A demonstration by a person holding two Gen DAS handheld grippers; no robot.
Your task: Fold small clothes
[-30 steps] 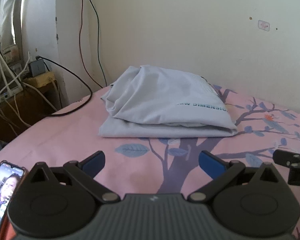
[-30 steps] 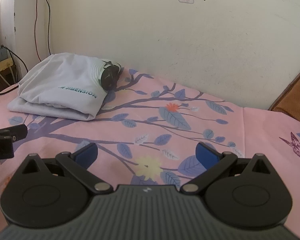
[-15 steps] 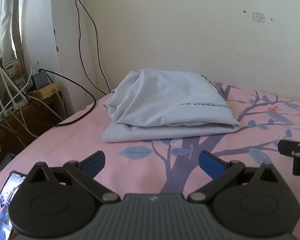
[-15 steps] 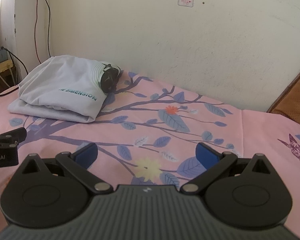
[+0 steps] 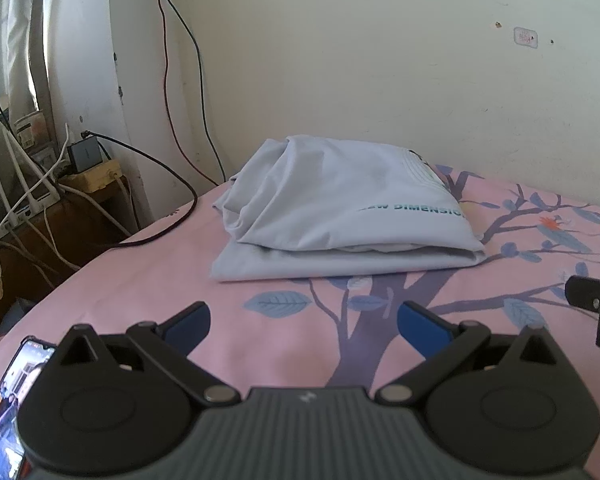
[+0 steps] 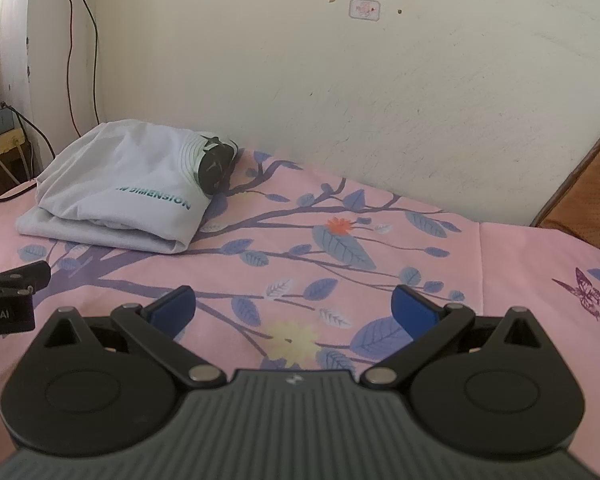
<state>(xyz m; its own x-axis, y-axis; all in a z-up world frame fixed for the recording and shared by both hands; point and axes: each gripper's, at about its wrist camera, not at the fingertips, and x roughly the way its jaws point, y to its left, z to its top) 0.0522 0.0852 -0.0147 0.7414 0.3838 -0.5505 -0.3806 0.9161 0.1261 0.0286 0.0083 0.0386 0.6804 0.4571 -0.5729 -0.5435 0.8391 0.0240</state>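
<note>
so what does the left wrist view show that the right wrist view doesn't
Only the left wrist view shows the phone lying at the near left edge of the bed, and the white cables beside the bed.

Only the right wrist view shows the dark bundle tucked against the far end of the shirt, the butterfly print, and the brown cushion at the right.

Both show the folded grey shirt on the pink sheet, the wall sticker, and open, empty fingers on the left gripper and right gripper.

Phone (image 5: 4,412) cut by frame edge; shirt (image 5: 340,212) lettering partly hidden.
</note>
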